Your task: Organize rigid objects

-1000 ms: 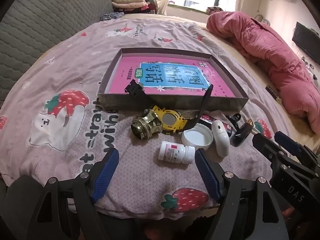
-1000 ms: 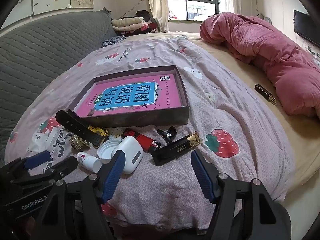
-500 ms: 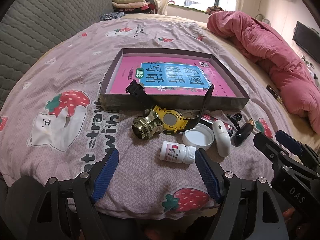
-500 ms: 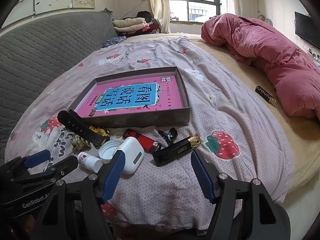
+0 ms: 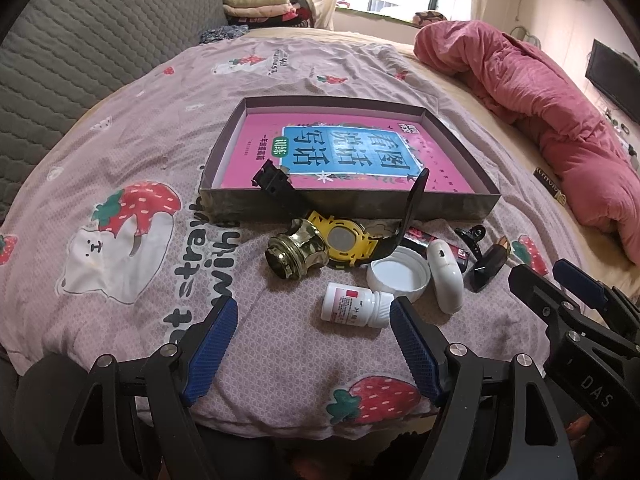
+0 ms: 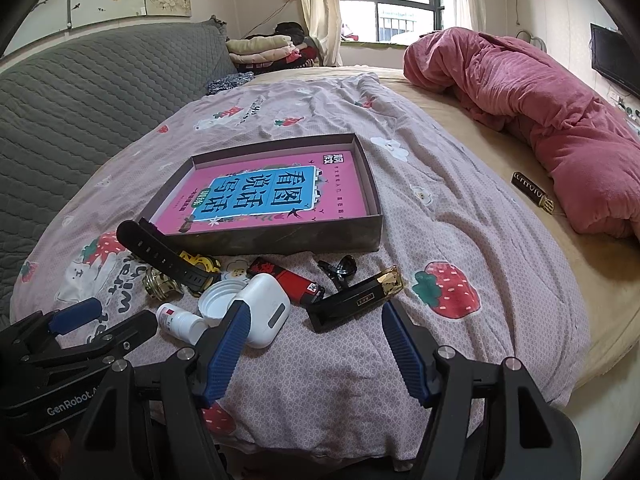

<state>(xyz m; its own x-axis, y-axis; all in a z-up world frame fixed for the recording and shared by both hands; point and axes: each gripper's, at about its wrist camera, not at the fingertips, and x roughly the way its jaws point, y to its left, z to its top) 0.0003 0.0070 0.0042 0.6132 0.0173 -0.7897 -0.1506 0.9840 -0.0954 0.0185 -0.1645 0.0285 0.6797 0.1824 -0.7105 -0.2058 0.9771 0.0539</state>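
A shallow grey box (image 5: 352, 200) (image 6: 280, 236) with a pink book inside lies on the bedspread. In front of it sits a cluster: a yellow watch with black strap (image 5: 348, 238) (image 6: 168, 256), a brass knob (image 5: 294, 254) (image 6: 158, 282), a white pill bottle (image 5: 354, 304) (image 6: 178, 320), a white cap (image 5: 398, 274) (image 6: 218, 300), a white earbud case (image 5: 444, 274) (image 6: 266, 312), a red lighter (image 6: 286, 278), a black clip (image 5: 472, 236) (image 6: 340, 268) and a black-gold lighter (image 5: 490, 262) (image 6: 356, 300). My left gripper (image 5: 312, 344) stands open before the bottle. My right gripper (image 6: 314, 350) stands open before the black-gold lighter.
A pink quilt (image 5: 540, 112) (image 6: 532, 112) is heaped at the right of the bed. A small dark bar (image 6: 532, 192) lies beside it. A grey padded headboard (image 5: 80, 52) runs along the left. Folded clothes (image 6: 264, 50) sit by the window.
Both wrist views have tilted and risen slightly, so the objects sit a little lower in frame. Nothing on the bed has moved and both grippers stay open.
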